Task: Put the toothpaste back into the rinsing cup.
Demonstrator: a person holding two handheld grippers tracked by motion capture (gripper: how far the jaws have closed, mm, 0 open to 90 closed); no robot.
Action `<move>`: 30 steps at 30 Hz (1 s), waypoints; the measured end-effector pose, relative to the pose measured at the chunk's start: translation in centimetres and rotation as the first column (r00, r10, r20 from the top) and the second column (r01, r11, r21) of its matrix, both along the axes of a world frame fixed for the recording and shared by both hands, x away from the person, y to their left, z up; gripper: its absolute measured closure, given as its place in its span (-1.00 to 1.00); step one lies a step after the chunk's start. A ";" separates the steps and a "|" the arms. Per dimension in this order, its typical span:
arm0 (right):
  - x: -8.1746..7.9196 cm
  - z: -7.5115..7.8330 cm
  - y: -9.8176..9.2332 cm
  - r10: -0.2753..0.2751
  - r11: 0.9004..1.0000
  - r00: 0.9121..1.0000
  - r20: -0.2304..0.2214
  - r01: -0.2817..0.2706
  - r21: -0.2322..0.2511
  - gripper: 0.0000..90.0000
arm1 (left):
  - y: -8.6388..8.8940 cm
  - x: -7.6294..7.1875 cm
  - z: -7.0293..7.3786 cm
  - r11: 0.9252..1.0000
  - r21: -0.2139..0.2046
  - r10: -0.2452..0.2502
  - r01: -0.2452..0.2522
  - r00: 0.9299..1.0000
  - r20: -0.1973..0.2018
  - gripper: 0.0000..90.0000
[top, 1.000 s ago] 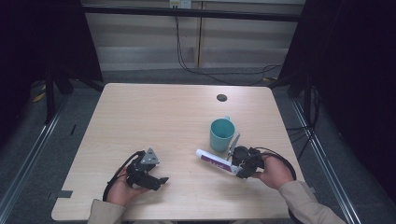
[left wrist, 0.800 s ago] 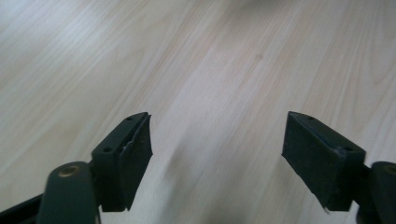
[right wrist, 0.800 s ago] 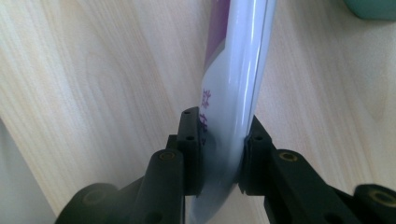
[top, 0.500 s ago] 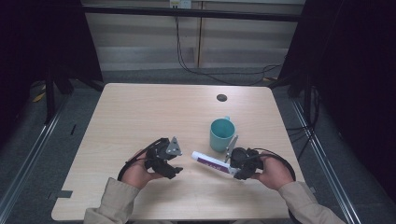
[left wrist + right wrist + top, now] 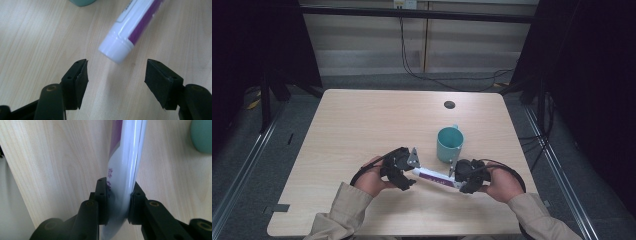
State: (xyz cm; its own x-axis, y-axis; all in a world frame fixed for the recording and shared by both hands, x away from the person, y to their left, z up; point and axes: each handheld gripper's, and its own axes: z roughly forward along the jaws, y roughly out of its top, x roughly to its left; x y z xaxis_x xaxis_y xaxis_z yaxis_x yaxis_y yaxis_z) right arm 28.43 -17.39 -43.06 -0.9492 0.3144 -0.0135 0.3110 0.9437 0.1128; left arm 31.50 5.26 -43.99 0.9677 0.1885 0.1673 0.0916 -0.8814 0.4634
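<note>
A pale wood-grain tabletop [image 5: 362,125] with rounded corners stands on a grey floor [image 5: 242,165], ringed by dark metal frame rails and black curtains, with a light panelled wall [image 5: 362,45] and hanging black cables behind it; a small dark round grommet [image 5: 449,104] sits near its far edge. Near the person's edge lies a white plastic tube with a purple stripe [image 5: 434,176], its flat tail end clenched between the pads of the right tool [image 5: 460,179], its white cap end pointing toward the left tool [image 5: 408,172]. The left tool's jaws have just been closing, yet they stand apart with bare wood between them, the tube's cap [image 5: 115,51] just ahead of the pads and not touched. A teal ceramic mug [image 5: 450,143] stands upright just beyond the tube.
</note>
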 end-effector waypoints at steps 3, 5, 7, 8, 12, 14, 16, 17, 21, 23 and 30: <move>-0.1 0.1 0.6 0.014 1.000 1.000 0.002 -0.014 -0.007 0.65 | -0.3 0.1 0.1 1.000 -0.007 -0.021 0.021 1.000 0.007 -0.22; 0.0 0.1 0.8 0.029 1.000 1.000 0.002 -0.029 0.003 0.65 | -0.4 0.1 0.2 1.000 -0.015 -0.023 0.023 1.000 0.002 -0.20; 0.0 0.1 0.9 0.044 0.999 0.999 0.009 -0.044 -0.001 0.65 | -0.6 0.0 0.2 1.000 -0.008 -0.028 0.028 1.000 -0.002 -0.17; -0.1 0.2 1.1 0.033 0.999 0.999 0.004 -0.033 -0.006 0.65 | -0.6 0.0 0.1 1.000 -0.005 -0.030 0.030 1.000 0.000 -0.14; -0.1 0.1 1.4 0.052 0.999 0.999 0.005 -0.052 -0.002 0.65 | -1.0 -0.2 -0.3 0.996 0.027 -0.079 0.079 0.997 -0.009 -0.03; -0.1 0.1 1.4 0.052 0.999 0.999 0.001 -0.052 -0.002 0.65 | -1.1 -0.3 -0.4 0.995 0.040 -0.093 0.093 0.996 -0.006 0.01; -0.2 0.2 1.5 0.063 0.998 0.998 0.005 -0.063 -0.003 0.65 | -1.5 -0.4 -0.6 0.991 0.059 -0.116 0.116 0.993 -0.001 0.03; -0.2 0.1 1.6 0.086 0.996 0.996 0.009 -0.086 -0.001 0.65 | -1.7 -0.4 -0.6 0.988 0.078 -0.134 0.134 0.991 -0.001 0.13; -0.1 0.1 1.4 0.090 0.996 0.996 -0.004 -0.090 0.001 0.65 | -1.8 -0.5 -0.7 0.987 0.081 -0.138 0.139 0.990 -0.010 0.17; 0.0 0.3 1.3 0.092 0.996 0.996 -0.004 -0.092 0.010 0.65 | -1.9 -0.5 -0.5 0.986 0.085 -0.142 0.141 0.990 0.002 0.16; 0.1 1.3 1.2 0.111 0.993 0.994 0.011 -0.111 0.039 0.66 | -1.9 -0.4 -0.3 0.985 0.087 -0.152 0.150 0.988 0.012 0.16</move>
